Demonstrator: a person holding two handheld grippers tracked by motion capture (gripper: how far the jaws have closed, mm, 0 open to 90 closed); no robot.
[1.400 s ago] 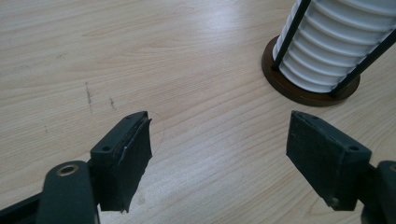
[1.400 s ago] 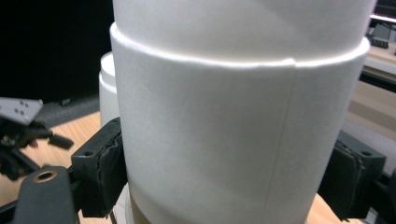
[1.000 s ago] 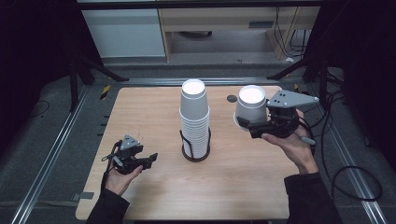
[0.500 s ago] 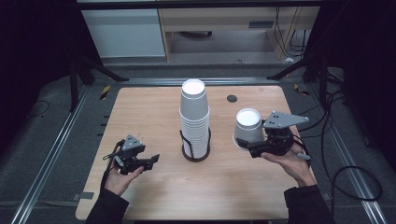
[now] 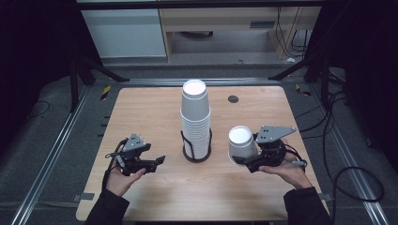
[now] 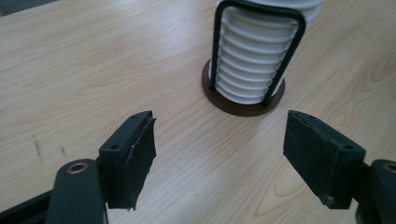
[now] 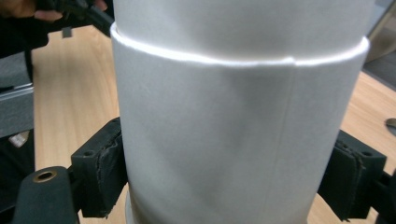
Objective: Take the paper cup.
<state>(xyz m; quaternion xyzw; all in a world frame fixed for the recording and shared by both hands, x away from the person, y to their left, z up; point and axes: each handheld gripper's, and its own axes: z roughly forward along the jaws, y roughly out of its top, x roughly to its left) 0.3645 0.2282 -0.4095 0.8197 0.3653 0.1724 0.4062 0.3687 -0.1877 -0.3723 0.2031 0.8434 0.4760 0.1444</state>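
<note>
1. Wooden and pale, the rectangular desk (image 5: 155, 112) carries a tall stack of white paper cups (image 5: 195, 119) stood upside down, near its middle.
2. That stack sits in a black wire cup holder (image 5: 196, 149) on a round dark-brown base; in the left gripper view the wire loop (image 6: 257, 46) rises up the ribbed rims of the lowest cups.
3. Right tongs (image 5: 240, 160), held in the person's right hand (image 5: 288, 169), are clenched on a single white paper cup (image 5: 241, 143). This cup is upside down, to the right of the stack and apart from it.
4. In the right gripper view the held cup (image 7: 238, 130) stands between the two black pads, which press on its wall from either side; the wall shows a slight dent.
5. I cannot tell whether the cup's rim touches the desk or hangs just above it.
6. Left tongs (image 5: 157, 162), in the person's left hand (image 5: 123, 176), are released: the jaws stand wide apart with bare wood between them in the left gripper view, pointing toward the holder's base.
7. A small round dark disc (image 5: 233, 99) lies on the desk beyond the stack, toward the far right.
8. Grey three-cornered plates top both grippers in the high view.
</note>
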